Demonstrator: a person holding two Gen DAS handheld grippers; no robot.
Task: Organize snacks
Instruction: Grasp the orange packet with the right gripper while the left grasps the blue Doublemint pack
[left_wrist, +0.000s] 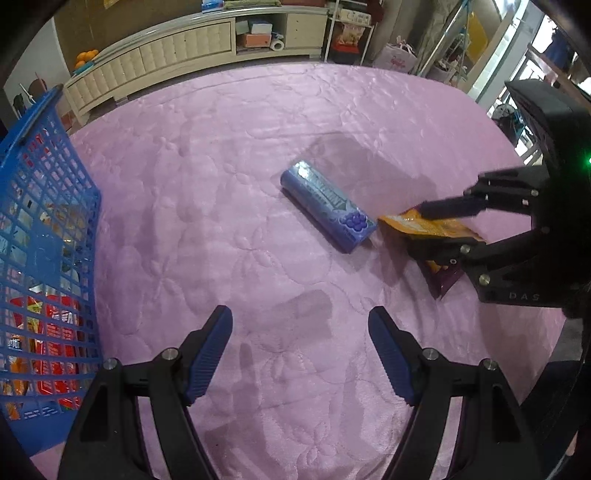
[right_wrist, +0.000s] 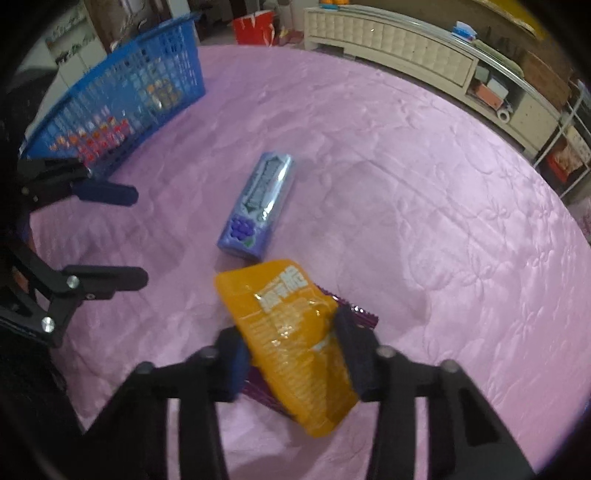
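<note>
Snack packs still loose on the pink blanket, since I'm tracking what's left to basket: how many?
3: the purple grape box mid-blanket, the orange pouch between the right gripper's fingers, and a purple packet under it. More could be hidden.

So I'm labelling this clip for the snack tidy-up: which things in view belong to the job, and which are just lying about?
Part of the job:
- orange snack pouch, between the right claw's pads
- purple packet under it
- blue grape box
- blue basket, snacks inside
- left claw, open and empty

Just lying about:
- pink quilted cover
- cream cabinet
- red bag
</note>
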